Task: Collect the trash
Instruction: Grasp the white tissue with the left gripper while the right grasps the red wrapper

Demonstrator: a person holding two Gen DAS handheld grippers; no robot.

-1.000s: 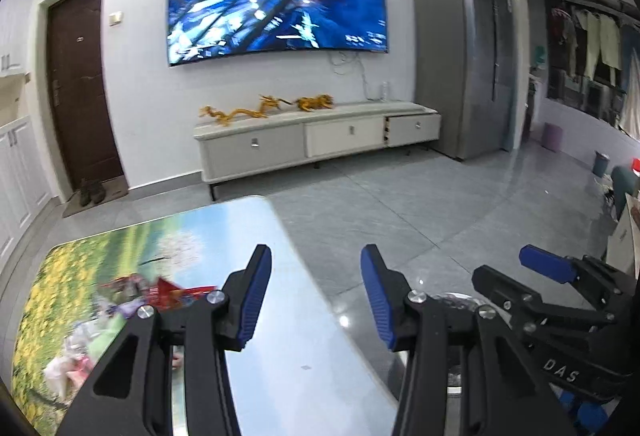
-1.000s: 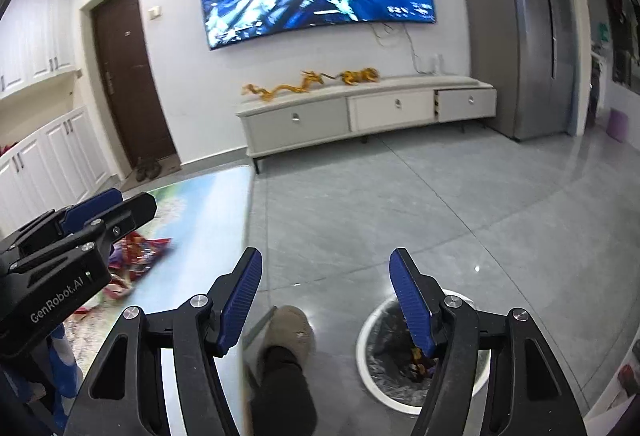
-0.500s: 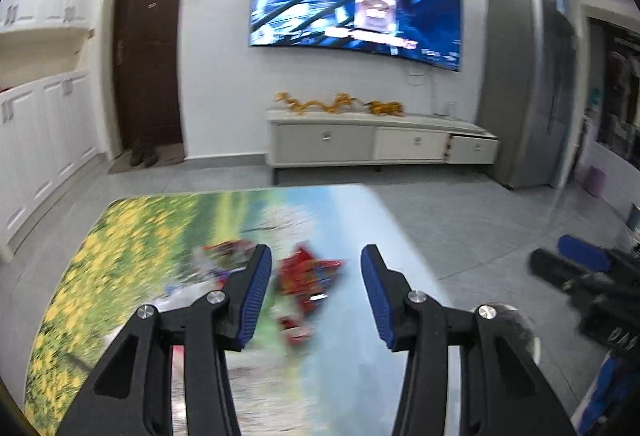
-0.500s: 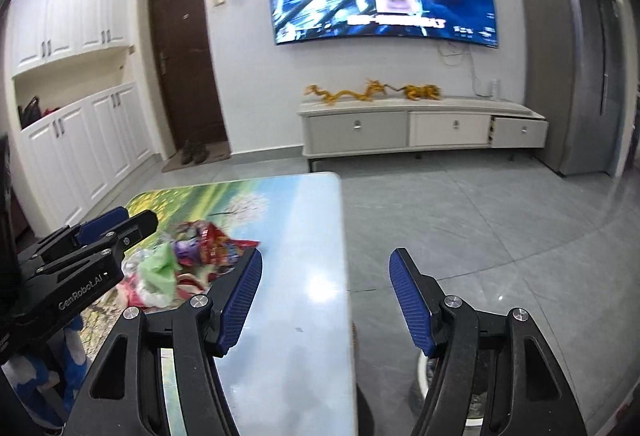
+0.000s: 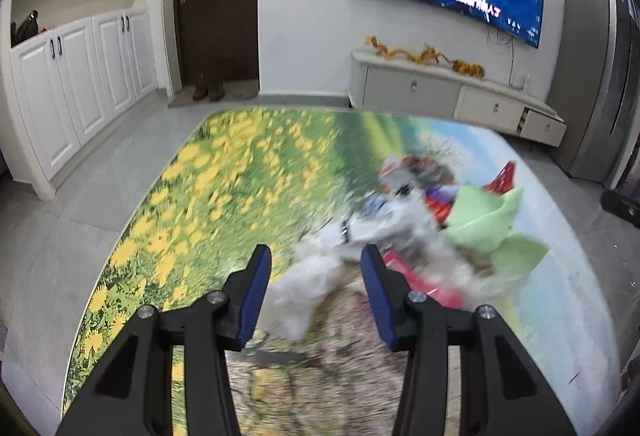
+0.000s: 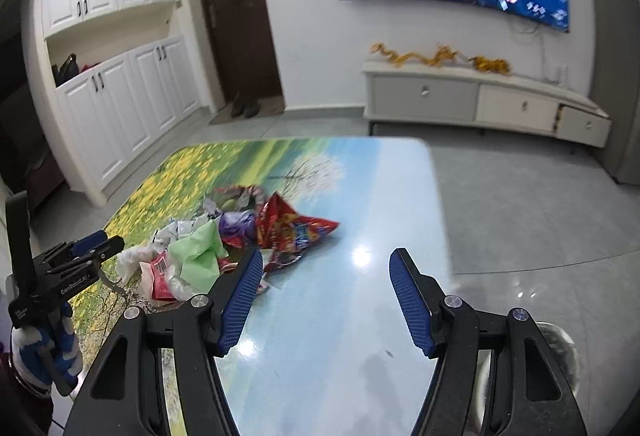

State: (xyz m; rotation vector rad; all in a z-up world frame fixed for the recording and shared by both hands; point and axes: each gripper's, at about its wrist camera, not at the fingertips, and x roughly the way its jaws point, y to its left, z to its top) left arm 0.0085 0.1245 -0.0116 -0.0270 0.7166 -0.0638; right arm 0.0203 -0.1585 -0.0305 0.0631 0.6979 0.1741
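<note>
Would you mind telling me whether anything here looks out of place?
A heap of crumpled wrappers, with a red foil snack bag and green plastic, litters the flower-print table. One cabinet drawer stands ajar.

The surface [image 6: 360, 316] is glossy, printed with a landscape of yellow flowers, green meadow and pale blue sky. A pile of trash [image 6: 224, 236] lies on it toward the flowered side: a red snack wrapper [image 6: 296, 228], a crumpled green bag [image 6: 200, 248], white tissue [image 5: 304, 288], and a purple wrapper [image 6: 236, 224], all touching.
</note>
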